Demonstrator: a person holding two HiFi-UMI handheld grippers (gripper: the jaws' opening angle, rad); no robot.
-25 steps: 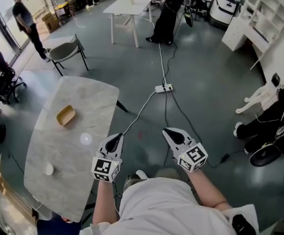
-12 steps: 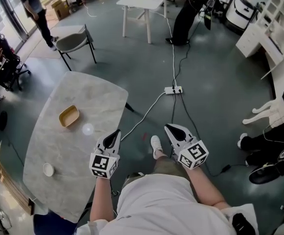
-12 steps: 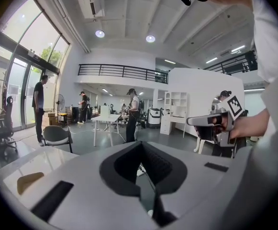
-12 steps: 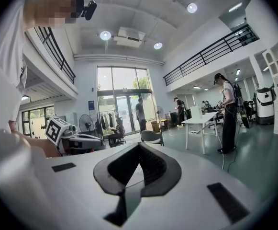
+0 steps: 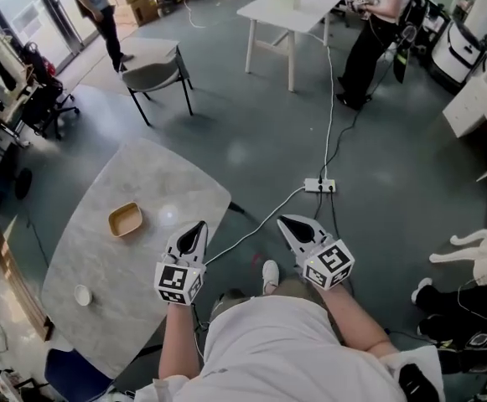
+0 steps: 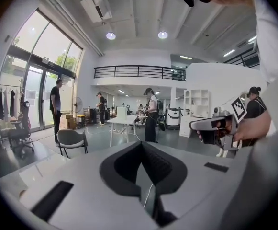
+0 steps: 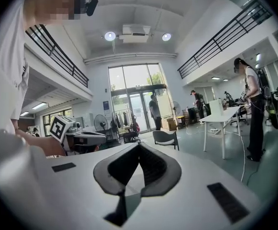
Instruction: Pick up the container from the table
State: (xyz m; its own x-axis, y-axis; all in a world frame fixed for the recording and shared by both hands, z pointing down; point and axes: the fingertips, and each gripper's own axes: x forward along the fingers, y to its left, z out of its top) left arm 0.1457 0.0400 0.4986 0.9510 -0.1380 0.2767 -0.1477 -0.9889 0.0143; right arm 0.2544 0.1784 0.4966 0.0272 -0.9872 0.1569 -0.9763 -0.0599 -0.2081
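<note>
Container point(image 5: 126, 220): is lying untouched toward the bench's point(image 5: 101, 308) far end. Left tool point(image 5: 197, 227), right tool point(image 5: 287, 223): are hovering, jaws together, empty; pickup pending.

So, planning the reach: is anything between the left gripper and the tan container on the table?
Nothing. In the head view, only bare tabletop with a glare spot lies between the left gripper and the container.

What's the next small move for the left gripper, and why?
Probably carry the left gripper leftward over the table toward the tan container, opening its jaws on the way: they are together and empty, and the container sits untouched, apart from the gripper.
</note>
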